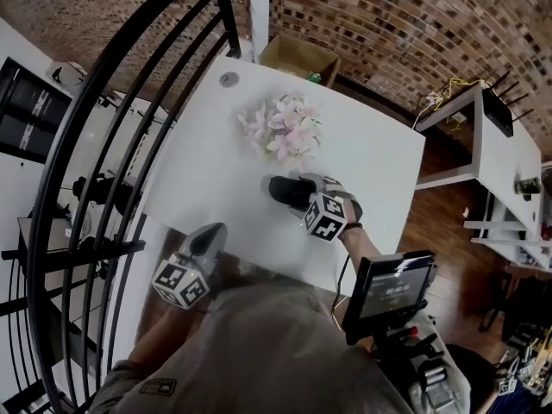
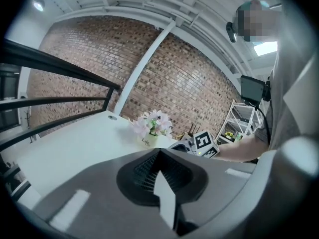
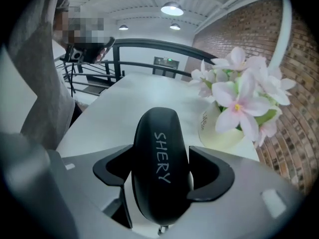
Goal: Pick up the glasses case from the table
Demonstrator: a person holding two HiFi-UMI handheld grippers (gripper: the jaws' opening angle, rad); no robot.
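White tabletop [image 1: 379,153], round grey grommet [image 1: 228,79] nr far corner. Pink artificial flowers in cream pot [image 1: 283,128] approx mid-top. Black metal railing [image 1: 112,102] curves along left side. Red brick wall [image 1: 388,15] behind; open cardboard box [image 1: 300,57] beyond far edge.

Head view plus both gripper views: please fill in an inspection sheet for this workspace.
Surface: white table, with a round grey grommet near its far corner.
Job's things: black oval glasses case on the table, just in front of the flowers.
Clutter: pink artificial flowers in a cream pot.
Grippers: right gripper straddles the case, pads against both its sides; left gripper shut, nothing between its jaws, at the table's near edge.
Cables: thin black cable hangs between the right gripper and a black screen unit.
Surroundings: black metal railing, red-brick wall, open cardboard box, white shelving.
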